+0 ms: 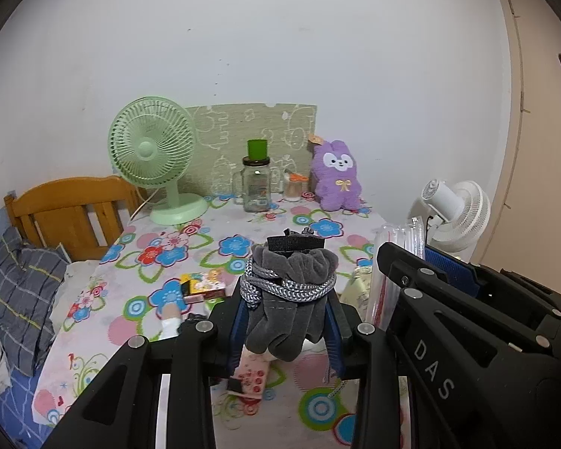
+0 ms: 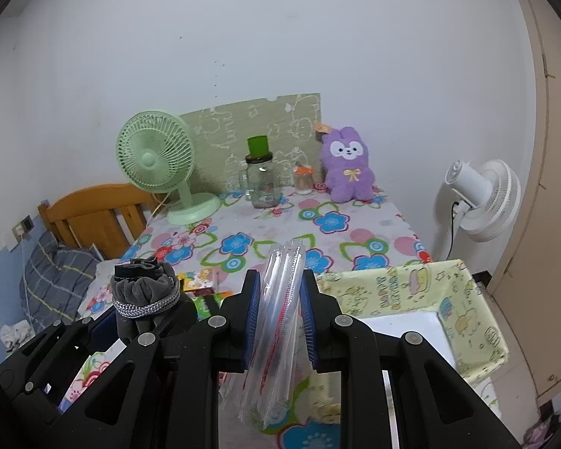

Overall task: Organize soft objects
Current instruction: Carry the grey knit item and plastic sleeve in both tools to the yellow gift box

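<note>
Soft grey pouch [image 1: 288,292], a velvety bundle wound with a silver-grey cord [image 1: 280,288], sits at the centre of the left wrist view, pinched between the blue pads of the left gripper [image 1: 290,321] and lifted clear of the floral tabletop [image 1: 205,232]. In the right wrist view the same bundle shows at middle left. The right gripper [image 2: 280,318] has its jaws pressed onto a clear zip bag [image 2: 276,329] with a red seal strip, which hangs limp through the centre of that frame.

The likely destination is the pale yellow fabric bin [image 2: 467,299] at the right of the right wrist view, its white inside open and seemingly unoccupied where visible. The step in hand looks like carrying both items over to it.

To do it well, keep both pinches steady while travelling, since the pouch's lower folds droop below the pads and a loose cord end dangles; either could snag on the bin's soft rim. Bring each item above the opening before loosening the jaws, one at a time, so the two grippers, already close beside each other, do not collide. The bag is slippery and floppy, so lower it well inside before letting go. Small boxes [image 1: 205,280] lie on the tabletop below the pouch; stay high enough to clear them.
</note>
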Action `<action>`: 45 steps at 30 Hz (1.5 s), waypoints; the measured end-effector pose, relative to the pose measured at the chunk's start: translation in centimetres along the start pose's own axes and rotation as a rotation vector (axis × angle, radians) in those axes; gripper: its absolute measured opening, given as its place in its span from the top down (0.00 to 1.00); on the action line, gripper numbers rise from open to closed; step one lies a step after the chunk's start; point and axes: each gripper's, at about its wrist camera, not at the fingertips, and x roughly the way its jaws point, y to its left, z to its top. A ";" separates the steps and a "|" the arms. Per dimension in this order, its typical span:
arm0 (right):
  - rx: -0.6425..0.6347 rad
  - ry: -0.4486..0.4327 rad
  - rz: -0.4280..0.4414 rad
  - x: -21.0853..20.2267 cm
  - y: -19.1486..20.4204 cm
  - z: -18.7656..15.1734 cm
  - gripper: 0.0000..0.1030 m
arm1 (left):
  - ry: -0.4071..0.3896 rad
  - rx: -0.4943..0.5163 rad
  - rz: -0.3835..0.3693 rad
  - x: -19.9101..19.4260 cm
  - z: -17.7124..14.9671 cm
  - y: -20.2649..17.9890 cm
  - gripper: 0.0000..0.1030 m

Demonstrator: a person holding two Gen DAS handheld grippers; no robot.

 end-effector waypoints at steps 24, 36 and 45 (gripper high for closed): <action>0.046 -0.006 -0.122 1.2 -8.3 0.9 0.76 | 0.034 0.054 -0.155 4.3 1.1 -7.6 0.65; 0.072 0.013 -0.173 2.3 -11.4 0.7 0.76 | 0.078 0.093 -0.216 6.4 1.1 -10.5 0.64; 0.098 0.067 -0.209 4.1 -14.0 -0.1 0.76 | 0.156 0.127 -0.252 8.9 0.5 -12.7 0.63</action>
